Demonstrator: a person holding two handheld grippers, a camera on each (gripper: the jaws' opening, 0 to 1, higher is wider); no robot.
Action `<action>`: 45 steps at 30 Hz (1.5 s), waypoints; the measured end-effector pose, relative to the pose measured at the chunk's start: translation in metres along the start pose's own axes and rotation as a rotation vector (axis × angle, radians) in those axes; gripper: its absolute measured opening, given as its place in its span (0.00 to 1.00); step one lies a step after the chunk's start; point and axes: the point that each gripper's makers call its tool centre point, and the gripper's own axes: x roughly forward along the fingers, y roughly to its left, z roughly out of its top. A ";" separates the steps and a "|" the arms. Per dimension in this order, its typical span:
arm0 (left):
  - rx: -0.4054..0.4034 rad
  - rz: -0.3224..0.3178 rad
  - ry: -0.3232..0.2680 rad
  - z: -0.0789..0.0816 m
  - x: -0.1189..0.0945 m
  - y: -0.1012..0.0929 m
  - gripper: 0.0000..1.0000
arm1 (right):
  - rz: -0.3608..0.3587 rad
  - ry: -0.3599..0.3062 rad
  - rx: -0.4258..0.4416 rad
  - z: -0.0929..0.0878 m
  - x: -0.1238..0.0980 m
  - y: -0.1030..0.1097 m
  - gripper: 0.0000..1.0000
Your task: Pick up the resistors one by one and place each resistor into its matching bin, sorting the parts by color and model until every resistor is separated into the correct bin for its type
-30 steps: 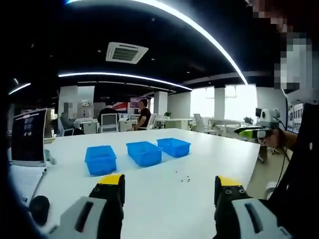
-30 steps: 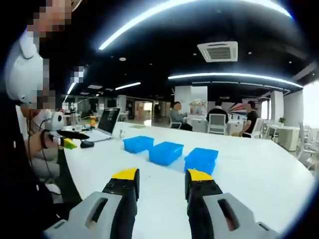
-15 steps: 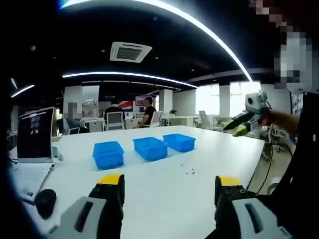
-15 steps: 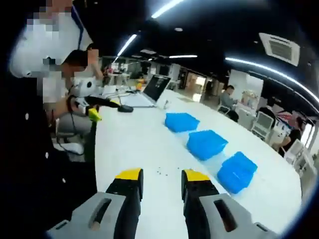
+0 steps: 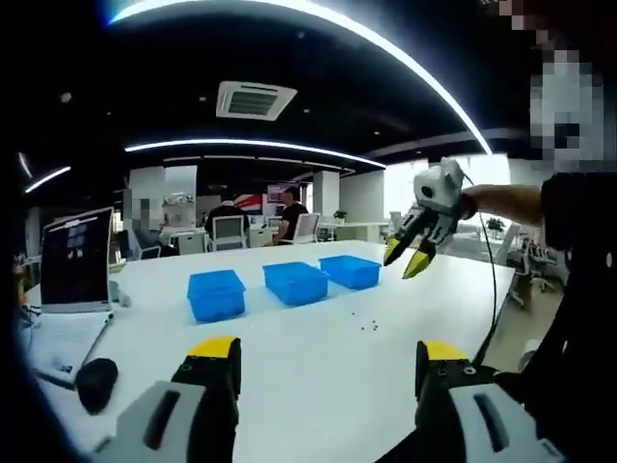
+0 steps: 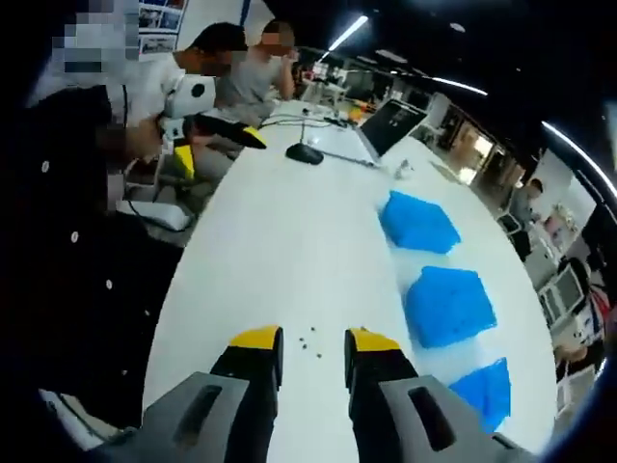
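The resistors [image 6: 310,340] lie just beyond the open right gripper [image 6: 313,343]; the open left gripper [image 5: 323,355] is farther.

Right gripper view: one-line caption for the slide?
Open right gripper above scattered resistors on a white table, three blue bins alongside.

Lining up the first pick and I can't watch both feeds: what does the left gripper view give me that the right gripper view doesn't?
Left gripper view: the right tool, jaws apart, raised above the table, plus a ceiling vent. Right gripper view: the left tool at the table edge, and resistors just ahead of its own jaws. Both: three blue bins, laptop, mouse.
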 end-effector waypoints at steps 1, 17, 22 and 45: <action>-0.005 -0.002 0.002 -0.001 0.000 -0.001 0.74 | 0.018 0.026 -0.034 -0.001 0.008 0.001 0.27; -0.018 -0.003 0.040 -0.016 -0.005 -0.004 0.75 | 0.177 0.230 -0.181 -0.034 0.078 -0.001 0.19; -0.024 0.002 0.042 -0.018 -0.006 -0.002 0.75 | 0.200 0.249 -0.178 -0.038 0.084 -0.004 0.17; -0.036 -0.006 0.017 -0.009 -0.005 -0.004 0.75 | 0.264 0.262 -0.048 -0.047 0.085 0.001 0.05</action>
